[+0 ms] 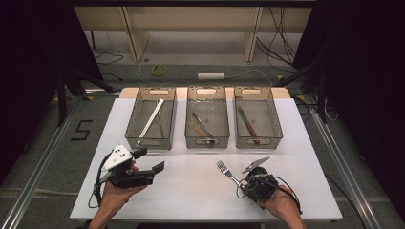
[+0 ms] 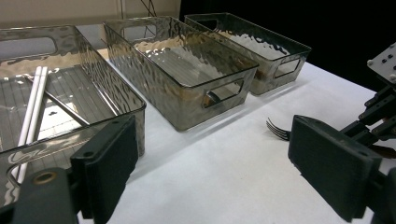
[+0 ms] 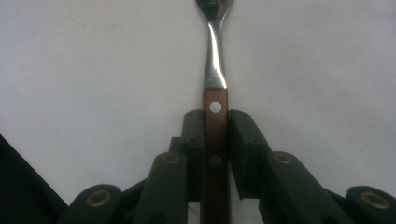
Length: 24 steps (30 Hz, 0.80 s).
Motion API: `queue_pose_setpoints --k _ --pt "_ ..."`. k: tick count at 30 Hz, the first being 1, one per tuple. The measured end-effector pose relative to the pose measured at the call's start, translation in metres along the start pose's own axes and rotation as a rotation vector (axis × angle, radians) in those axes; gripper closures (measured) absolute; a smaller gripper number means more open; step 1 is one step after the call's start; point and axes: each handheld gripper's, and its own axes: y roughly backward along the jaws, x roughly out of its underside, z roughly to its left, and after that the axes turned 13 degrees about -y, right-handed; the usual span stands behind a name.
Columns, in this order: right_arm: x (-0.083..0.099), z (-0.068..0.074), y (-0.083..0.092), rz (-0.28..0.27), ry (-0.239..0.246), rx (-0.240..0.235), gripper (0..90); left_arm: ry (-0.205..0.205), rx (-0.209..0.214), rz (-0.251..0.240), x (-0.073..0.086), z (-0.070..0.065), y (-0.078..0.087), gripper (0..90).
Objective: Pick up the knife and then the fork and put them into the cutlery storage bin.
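A: From the high view, where is the fork (image 1: 226,171)?

B: On the white bench (image 1: 191,191), in front of the middle bin (image 1: 206,117). Its tines point away toward the bins; its handle runs back into the right claw (image 1: 244,182). The left claw (image 1: 149,160) hangs well apart at the left, jaws spread, holding nothing.

A: And the left gripper view?

B: The left claw (image 2: 210,158) stands wide open; the fork's tines (image 2: 276,129) show beyond its right jaw, flat on the bench.

A: The right gripper view?

B: The wooden handle (image 3: 215,154) sits straight between the two pads (image 3: 245,149) of the right claw (image 3: 215,140), which are closed against its sides.
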Motion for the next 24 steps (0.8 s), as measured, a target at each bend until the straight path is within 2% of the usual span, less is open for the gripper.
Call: queue_pose_setpoints --k 6,13,24 --pt "-0.001 -0.004 0.002 -0.018 -0.007 -0.039 77.4 0.0 0.0 0.0 0.0 0.0 0.0 15.6" --pt "-0.001 -0.005 0.006 -0.038 -0.002 -0.055 77.4 0.0 0.001 0.001 0.0 0.0 0.0 15.6" --pt "-0.003 -0.011 0.014 -0.084 -0.023 -0.086 77.5 0.0 0.0 0.002 0.0 0.0 0.0 15.6"
